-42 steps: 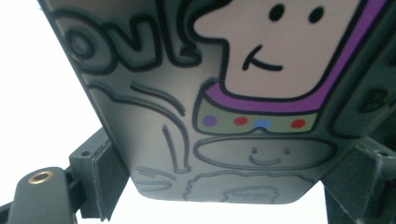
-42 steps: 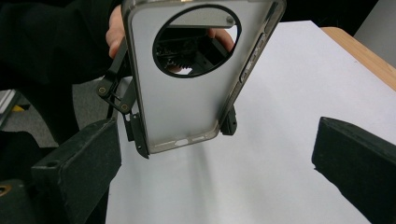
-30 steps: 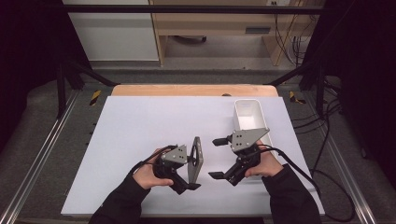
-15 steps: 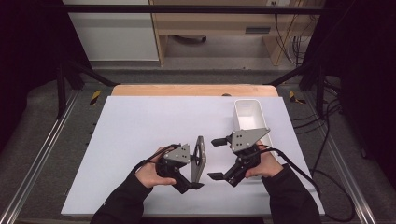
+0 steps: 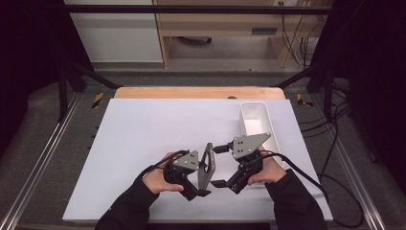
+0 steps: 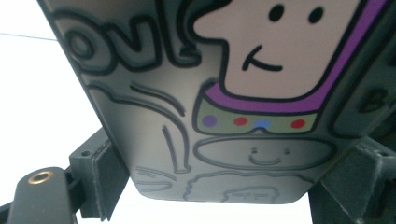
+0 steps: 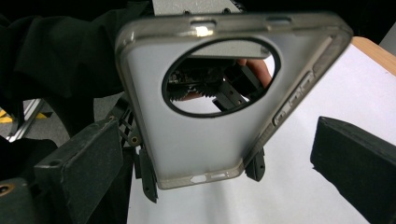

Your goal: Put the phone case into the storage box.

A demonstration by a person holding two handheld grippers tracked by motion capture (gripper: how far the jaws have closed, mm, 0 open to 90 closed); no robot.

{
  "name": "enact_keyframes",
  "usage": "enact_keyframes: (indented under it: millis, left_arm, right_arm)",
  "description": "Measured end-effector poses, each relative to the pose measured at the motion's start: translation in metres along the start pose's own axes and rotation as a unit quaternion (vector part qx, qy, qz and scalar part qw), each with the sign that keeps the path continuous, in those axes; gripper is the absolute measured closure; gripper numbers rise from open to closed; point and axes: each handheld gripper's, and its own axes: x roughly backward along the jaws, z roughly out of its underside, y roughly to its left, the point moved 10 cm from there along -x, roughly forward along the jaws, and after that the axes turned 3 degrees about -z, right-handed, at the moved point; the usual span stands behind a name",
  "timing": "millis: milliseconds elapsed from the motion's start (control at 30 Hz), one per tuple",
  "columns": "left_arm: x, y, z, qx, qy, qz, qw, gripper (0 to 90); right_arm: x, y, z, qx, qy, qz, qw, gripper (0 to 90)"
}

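Since a second ago the grey translucent phone case with a round camera hole and cartoon print has tilted a little.
We see our left hand-held gripper pinching the case by its edges, holding it upright above the white bench; our right hand-held gripper stands spread just beside it, near the white rectangular plastic bin.
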Motion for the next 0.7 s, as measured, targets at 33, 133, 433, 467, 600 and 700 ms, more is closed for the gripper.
enact_keyframes:
  millis: [33,133,433,467,600,700]
  left_arm:
    - [-0.001,-0.001,0.000,0.000,0.000,0.001,1.0000,11.4]
    - [-0.003,-0.002,-0.001,-0.004,0.001,0.005,1.0000,11.4]
    - [-0.009,-0.007,-0.001,-0.014,0.004,0.015,0.9998,11.4]
    - [-0.009,-0.008,0.000,-0.015,0.005,0.016,0.9998,11.4]
    - [-0.011,-0.009,0.001,-0.017,0.007,0.019,0.9997,11.4]
    - [-0.011,-0.009,0.001,-0.017,0.006,0.018,0.9997,11.4]
  right_arm:
    - [0.000,0.000,0.000,0.000,0.000,-0.001,1.0000,2.9]
    - [-0.001,0.001,0.000,0.001,-0.002,-0.003,1.0000,3.0]
    - [-0.004,0.002,0.001,0.003,-0.005,-0.010,0.9999,3.4]
    - [-0.004,0.002,0.001,0.003,-0.005,-0.010,0.9999,3.5]
    - [-0.005,0.002,0.001,0.005,-0.006,-0.014,0.9999,4.4]
    - [-0.006,0.002,0.001,0.008,-0.008,-0.016,0.9998,5.4]
